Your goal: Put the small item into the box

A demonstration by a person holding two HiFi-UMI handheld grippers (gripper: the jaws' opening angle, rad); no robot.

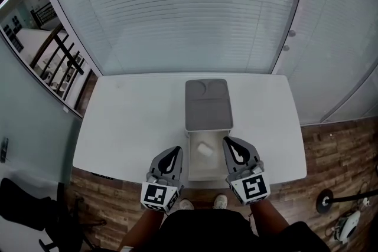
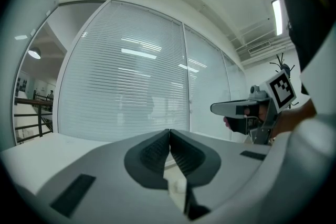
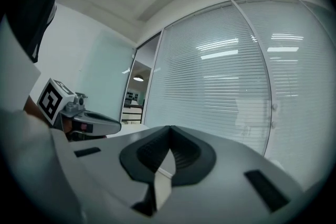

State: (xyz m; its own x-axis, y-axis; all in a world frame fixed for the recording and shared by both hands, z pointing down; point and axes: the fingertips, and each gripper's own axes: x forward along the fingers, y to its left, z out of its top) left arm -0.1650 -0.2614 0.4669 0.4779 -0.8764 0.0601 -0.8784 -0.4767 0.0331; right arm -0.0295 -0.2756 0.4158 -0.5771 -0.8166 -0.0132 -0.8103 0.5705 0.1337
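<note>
Faintly, the small item (image 1: 205, 149) shows, white on white, inside the box (image 1: 207, 104).

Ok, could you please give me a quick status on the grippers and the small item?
Left gripper shut, empty. Right gripper shut, empty. Small white item lying in the open box, between the two grippers. Nothing in the way.

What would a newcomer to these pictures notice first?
First come the left gripper and the right gripper, both shut, side by side over the near edge of the white table. Between them sits the box, grey at its far end and open and white at its near end, with a small white item inside. Behind the table rises a glass wall with blinds.
</note>
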